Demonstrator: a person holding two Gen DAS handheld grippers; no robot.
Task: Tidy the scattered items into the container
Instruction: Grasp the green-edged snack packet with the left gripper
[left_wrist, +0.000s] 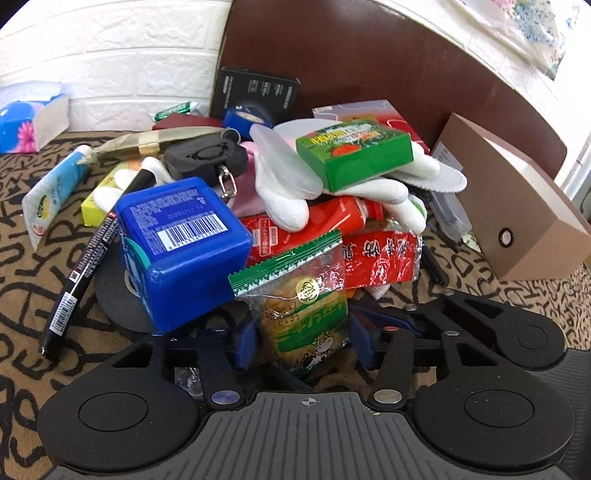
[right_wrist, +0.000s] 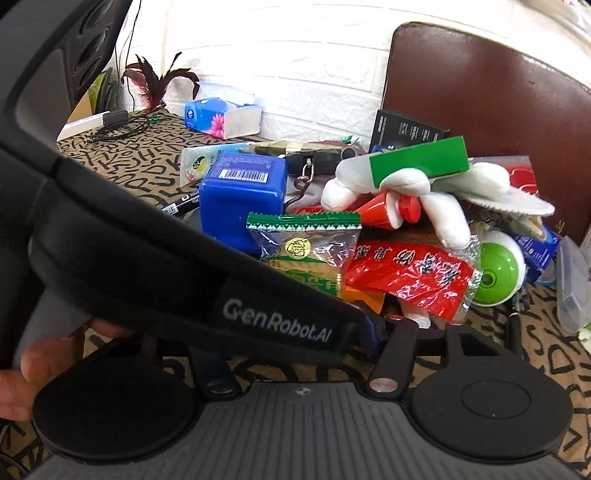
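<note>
A pile of scattered items lies on the patterned cloth. My left gripper (left_wrist: 301, 334) has its blue fingers on either side of a green-topped biscuit packet (left_wrist: 303, 295), closed against it. Beside the packet are a blue plastic box (left_wrist: 181, 247), a red snack bag (left_wrist: 380, 258), a red tube (left_wrist: 325, 221), white gloves (left_wrist: 369, 192) and a green box (left_wrist: 354, 155). An open brown cardboard box (left_wrist: 517, 206) stands at the right. In the right wrist view the left gripper's body (right_wrist: 166, 273) hides my right gripper's fingers; the biscuit packet (right_wrist: 303, 251) and red bag (right_wrist: 410, 277) lie just ahead.
A black pen (left_wrist: 81, 280), a pale tube (left_wrist: 55, 188) and a yellow box (left_wrist: 96, 210) lie left of the pile. A tissue pack (left_wrist: 29, 125) sits by the white brick wall. A brown chair back (left_wrist: 369, 66) stands behind. A green and white disc (right_wrist: 498, 273) lies right.
</note>
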